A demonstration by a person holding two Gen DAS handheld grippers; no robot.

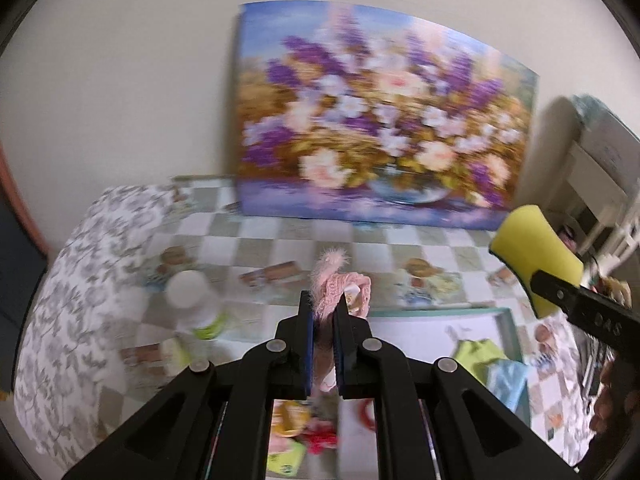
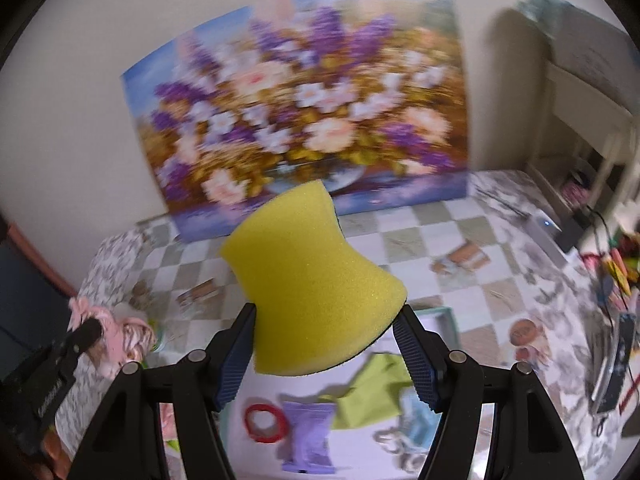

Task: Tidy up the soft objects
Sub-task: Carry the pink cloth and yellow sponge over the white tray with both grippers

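A flower painting [image 2: 304,108] leans against the pale wall at the back of the table [image 2: 424,236], which carries a checked, printed cloth. On the table below both tools lies a shallow white tray [image 2: 444,320] with a teal rim; in it are a lime-green cloth [image 2: 376,384], a light blue cloth [image 1: 508,380], a purple packet [image 2: 308,436] and a red ring [image 2: 264,420]. A white-capped bottle [image 1: 188,296] stands on the table left of the tray.

The right tool [image 2: 324,344] has its jaws spread wide and pressed on the two sides of a yellow sponge [image 2: 316,292], which sticks up and forward out of the jaws, above the tray. The left tool [image 1: 324,320] has its jaws pressed together, pinching a pink fluffy fabric piece [image 1: 340,284] whose fuzzy end pokes out beyond the tips and whose tail hangs down between the fingers. The two tools are held well apart, the sponge to the right of the pink fabric, both off the table. Blur softens the smaller things.
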